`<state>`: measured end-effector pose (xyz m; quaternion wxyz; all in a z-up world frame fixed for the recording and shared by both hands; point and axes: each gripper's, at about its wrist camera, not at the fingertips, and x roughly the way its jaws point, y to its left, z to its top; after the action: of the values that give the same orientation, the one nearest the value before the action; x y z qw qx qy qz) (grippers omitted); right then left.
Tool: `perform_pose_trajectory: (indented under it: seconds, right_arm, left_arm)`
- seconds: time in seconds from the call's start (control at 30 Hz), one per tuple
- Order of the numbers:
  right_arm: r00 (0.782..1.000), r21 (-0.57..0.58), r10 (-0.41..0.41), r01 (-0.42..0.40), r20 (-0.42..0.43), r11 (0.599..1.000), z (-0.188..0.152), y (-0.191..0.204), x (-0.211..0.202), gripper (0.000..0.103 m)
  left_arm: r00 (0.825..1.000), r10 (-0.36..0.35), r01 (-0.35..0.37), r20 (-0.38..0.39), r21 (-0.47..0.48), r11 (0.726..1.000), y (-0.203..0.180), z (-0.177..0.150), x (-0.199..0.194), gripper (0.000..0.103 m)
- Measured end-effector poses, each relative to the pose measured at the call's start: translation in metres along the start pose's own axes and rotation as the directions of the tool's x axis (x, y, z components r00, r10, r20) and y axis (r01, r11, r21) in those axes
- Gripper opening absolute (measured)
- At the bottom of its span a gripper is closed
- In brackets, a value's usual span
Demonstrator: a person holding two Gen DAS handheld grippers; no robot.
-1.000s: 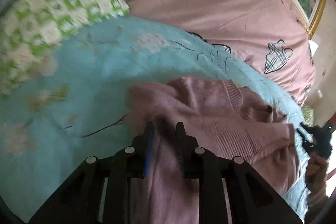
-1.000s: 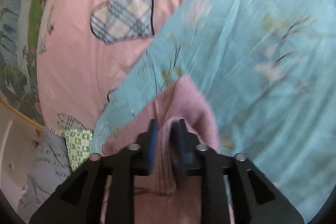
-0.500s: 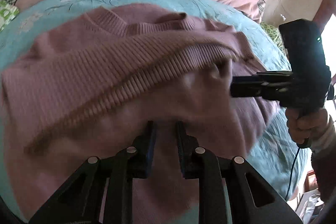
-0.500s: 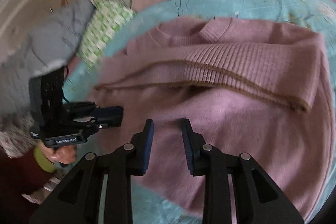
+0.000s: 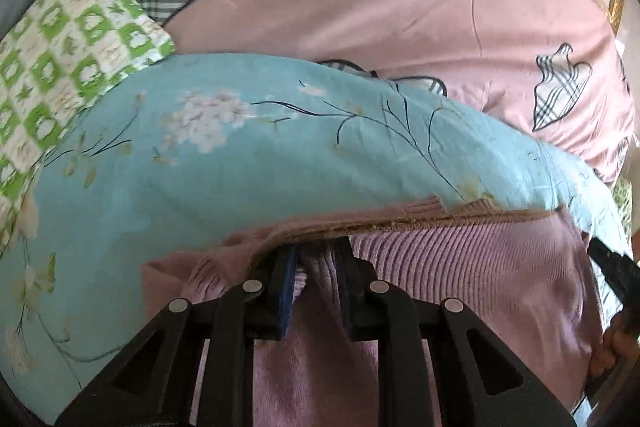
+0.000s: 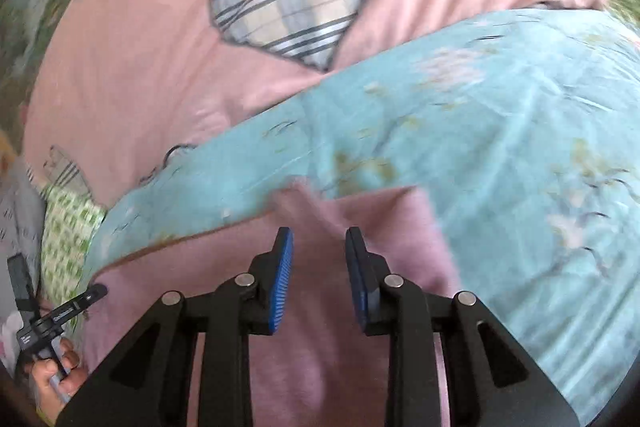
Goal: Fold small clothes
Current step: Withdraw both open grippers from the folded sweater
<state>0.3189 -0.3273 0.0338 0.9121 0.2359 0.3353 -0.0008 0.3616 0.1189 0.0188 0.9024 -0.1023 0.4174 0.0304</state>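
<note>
Two grippers work one pink sweater (image 5: 460,267) on the blue sheet (image 5: 280,155): the left gripper (image 5: 316,259) pinches its ribbed hem to carry the fold, while the right gripper (image 6: 318,247) hovers wide above it.

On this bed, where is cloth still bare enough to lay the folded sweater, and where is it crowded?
Bare: the blue floral sheet between the pink sweater's ribbed hem and the green checked cloth; also the pink heart quilt beyond. Crowded: the near edge, where the left tool pinches the sweater and the open right tool hovers over it.
</note>
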Motion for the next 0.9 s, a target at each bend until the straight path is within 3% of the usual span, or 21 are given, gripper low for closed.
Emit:
perform_pose_trajectory:
  seconds: [0.1,0.17,0.23,0.4,0.47,0.5,0.57,0.6,0.63,0.73,0.8,0.9]
  right_arm:
    - [1.0,-0.016,0.026,-0.026,0.001,1.0,-0.014,-0.009,-0.023,0.029]
    - [0.998,-0.032,0.063,-0.063,0.002,0.997,-0.029,-0.004,-0.037,0.029]
    - [0.994,-0.055,0.106,-0.107,-0.026,0.993,-0.042,0.002,-0.039,0.029]
    - [0.983,-0.089,0.106,-0.12,-0.149,0.989,-0.064,0.003,-0.028,0.032]
    - [0.984,-0.062,0.024,-0.036,-0.178,0.997,-0.065,-0.011,-0.021,0.029]
    - [0.988,-0.023,0.01,-0.014,-0.152,1.0,-0.065,-0.022,-0.027,0.021]
    - [0.991,0.039,-0.068,0.073,-0.114,0.997,-0.061,-0.043,-0.036,0.011]
    - [0.989,0.069,-0.109,0.116,-0.099,0.991,-0.061,-0.052,-0.042,0.011]
    - [0.982,0.099,-0.167,0.175,-0.09,0.979,-0.062,-0.063,-0.048,0.02]
    - [0.997,0.192,-0.046,0.057,-0.061,0.98,-0.068,-0.08,-0.067,0.02]
    - [0.999,0.16,-0.045,0.049,-0.028,0.986,-0.073,-0.073,-0.081,0.02]
    - [0.999,0.101,0.033,-0.034,0.019,0.994,-0.084,-0.055,-0.106,0.02]
  left_arm:
    - [1.0,-0.023,0.023,0.015,0.016,1.0,-0.007,-0.019,-0.023,0.027]
    - [0.998,-0.064,0.063,0.018,0.054,0.997,-0.016,-0.034,-0.042,0.047]
    - [0.996,-0.084,0.082,0.019,0.097,0.992,-0.023,-0.051,-0.058,0.057]
    - [0.992,-0.123,0.126,-0.026,0.189,0.974,-0.037,-0.09,-0.08,0.059]
    - [0.999,-0.007,0.015,-0.035,0.218,0.976,-0.032,-0.101,-0.075,0.06]
    - [0.998,0.033,-0.023,-0.046,0.208,0.978,-0.022,-0.105,-0.071,0.059]
    - [0.994,0.053,-0.039,-0.096,0.139,0.989,0.007,-0.113,-0.061,0.059]
    - [0.994,0.04,-0.029,-0.106,0.1,0.995,0.022,-0.117,-0.061,0.059]
    - [0.995,0.016,-0.01,-0.098,0.066,0.998,0.033,-0.121,-0.066,0.057]
    - [0.997,0.008,-0.005,-0.079,0.034,0.999,0.042,-0.127,-0.085,0.053]
    - [0.999,0.005,-0.004,-0.053,0.018,1.0,0.041,-0.132,-0.099,0.054]
    - [0.999,0.02,-0.021,-0.049,-0.011,1.0,0.044,-0.142,-0.114,0.054]
